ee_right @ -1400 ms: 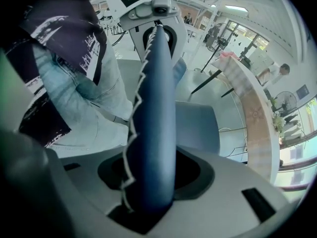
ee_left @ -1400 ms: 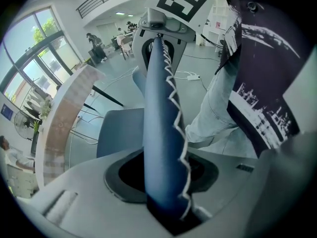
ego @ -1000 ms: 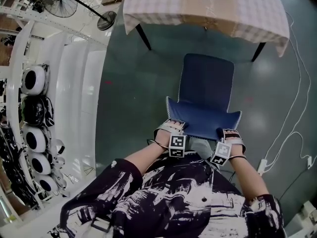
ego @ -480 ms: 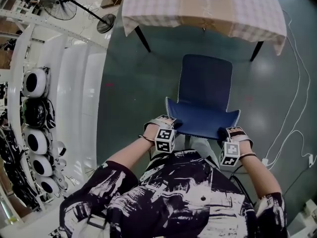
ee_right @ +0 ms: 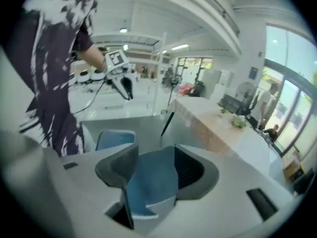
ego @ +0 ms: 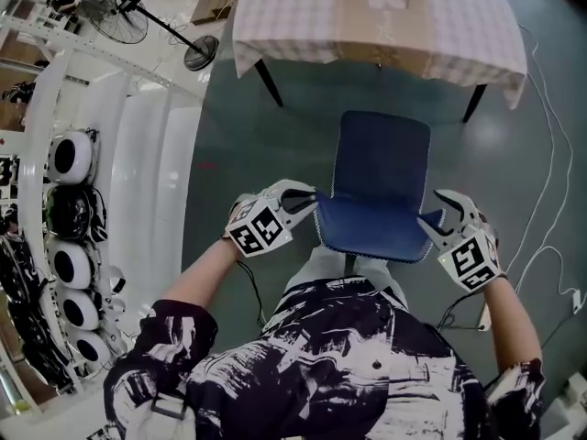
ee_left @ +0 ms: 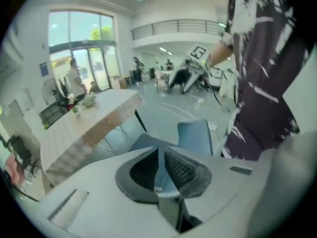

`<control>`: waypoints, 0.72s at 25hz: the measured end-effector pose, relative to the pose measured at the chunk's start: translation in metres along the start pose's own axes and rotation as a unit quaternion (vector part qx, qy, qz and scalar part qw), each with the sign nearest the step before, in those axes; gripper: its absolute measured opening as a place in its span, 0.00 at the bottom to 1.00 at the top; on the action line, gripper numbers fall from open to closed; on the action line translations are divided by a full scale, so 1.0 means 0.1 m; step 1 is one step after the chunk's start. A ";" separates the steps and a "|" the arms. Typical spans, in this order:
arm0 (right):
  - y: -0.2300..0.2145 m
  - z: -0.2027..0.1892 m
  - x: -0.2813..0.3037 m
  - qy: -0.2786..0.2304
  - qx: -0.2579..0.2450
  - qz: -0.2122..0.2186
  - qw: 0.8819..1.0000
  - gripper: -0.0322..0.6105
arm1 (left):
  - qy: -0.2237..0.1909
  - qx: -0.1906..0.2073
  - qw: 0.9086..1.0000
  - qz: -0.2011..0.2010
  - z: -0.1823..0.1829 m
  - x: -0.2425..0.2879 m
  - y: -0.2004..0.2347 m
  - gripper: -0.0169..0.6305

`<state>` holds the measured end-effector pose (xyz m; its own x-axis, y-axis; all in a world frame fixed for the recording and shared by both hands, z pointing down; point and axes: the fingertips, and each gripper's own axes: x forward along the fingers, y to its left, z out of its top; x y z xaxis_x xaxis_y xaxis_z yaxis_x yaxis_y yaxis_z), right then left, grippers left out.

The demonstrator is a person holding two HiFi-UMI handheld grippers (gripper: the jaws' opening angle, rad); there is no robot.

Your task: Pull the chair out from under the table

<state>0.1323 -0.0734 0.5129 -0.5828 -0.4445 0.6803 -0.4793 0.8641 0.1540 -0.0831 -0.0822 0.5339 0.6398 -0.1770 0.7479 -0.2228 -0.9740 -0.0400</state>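
Note:
The blue chair (ego: 381, 168) stands on the floor in front of the checked-cloth table (ego: 303, 16), its seat out from under the table and its back toward me. My left gripper (ego: 298, 200) hovers by the left corner of the chair back. Its jaws are closing, almost together, with nothing gripped; in the left gripper view only a blue sliver shows past the left gripper (ee_left: 161, 155). Raised off the chair back's right corner, my right gripper (ego: 443, 211) has its jaws apart and closing slightly. The chair's blue fills the gap of the right gripper (ee_right: 156, 157), untouched by the pads.
A standing fan (ego: 119, 12) and white shelving with round black-and-white devices (ego: 69, 154) line the left. White cables (ego: 541, 246) and a power strip (ego: 483, 308) lie on the floor at the right. A person (ee_left: 74, 78) stands far off by the glass doors.
Both grippers came off the chair's back edge, rose toward the camera and spread outward to the corners. The left jaws drew together. The chair stayed where it was.

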 end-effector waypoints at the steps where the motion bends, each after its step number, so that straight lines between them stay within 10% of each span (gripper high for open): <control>1: -0.21 0.16 -0.03 -0.028 0.025 -0.024 0.999 0.38 | -0.040 -0.028 0.999 0.019 0.21 -0.04 0.15 0.09; 8: -1.24 0.99 -0.21 -0.192 0.142 -0.124 0.963 0.33 | -0.261 -0.163 0.948 0.086 1.42 -0.15 1.14 0.07; 18: -1.53 1.79 -0.35 -0.301 0.188 -0.183 0.917 0.21 | -0.361 -0.122 0.921 0.086 2.46 -0.40 1.41 0.04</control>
<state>0.1084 -0.2322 0.3373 -0.5400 -0.8362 0.0961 -0.8415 0.5387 -0.0413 0.0407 -0.2467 0.3352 0.8818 -0.4596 0.1059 -0.4693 -0.8774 0.0997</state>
